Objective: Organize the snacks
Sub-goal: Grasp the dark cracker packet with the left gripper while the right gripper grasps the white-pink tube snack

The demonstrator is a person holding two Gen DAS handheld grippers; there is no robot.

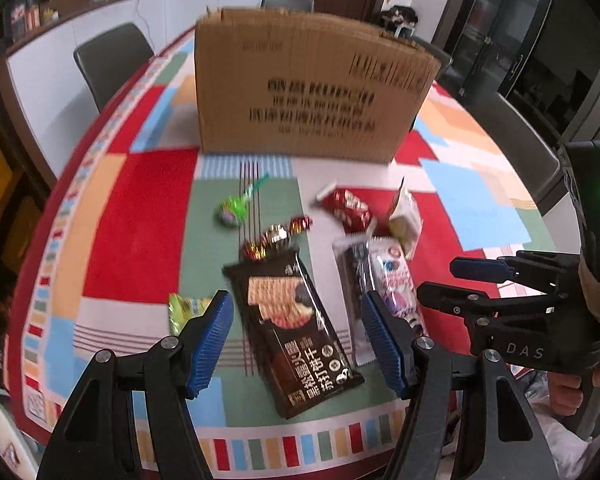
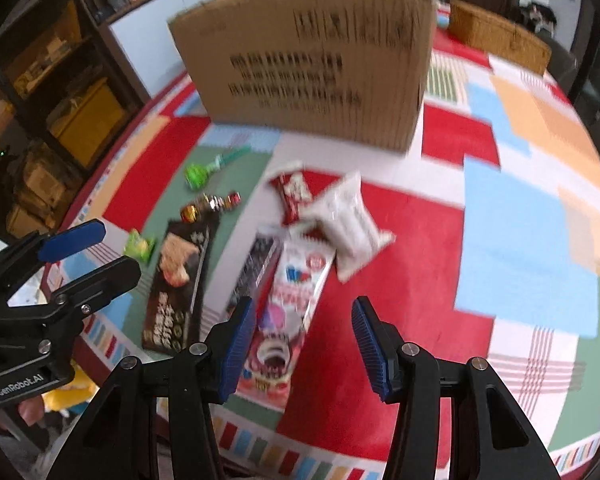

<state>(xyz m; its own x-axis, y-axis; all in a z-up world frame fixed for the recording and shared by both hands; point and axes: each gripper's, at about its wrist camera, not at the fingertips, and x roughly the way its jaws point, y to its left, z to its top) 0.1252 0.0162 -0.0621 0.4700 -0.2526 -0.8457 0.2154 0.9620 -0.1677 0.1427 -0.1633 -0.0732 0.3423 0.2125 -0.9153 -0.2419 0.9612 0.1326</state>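
A cardboard box point(image 1: 308, 84) stands at the back of the table; it also shows in the right wrist view point(image 2: 312, 64). Snacks lie in front of it: a black cracker pack point(image 1: 296, 332), a white and pink cookie pack point(image 2: 288, 308), a red packet point(image 1: 346, 208), a clear white bag point(image 2: 344, 220), a green lollipop point(image 1: 236, 210), wrapped candies point(image 1: 278, 236) and a small green packet point(image 1: 184, 308). My left gripper point(image 1: 298, 338) is open above the cracker pack. My right gripper point(image 2: 304, 346) is open over the cookie pack's near end.
The table has a bright patchwork cloth point(image 2: 520, 208). A woven basket point(image 2: 496, 40) sits behind the box on the right. Dark chairs point(image 1: 112, 60) stand around the table. Shelves point(image 2: 60, 80) are at the left.
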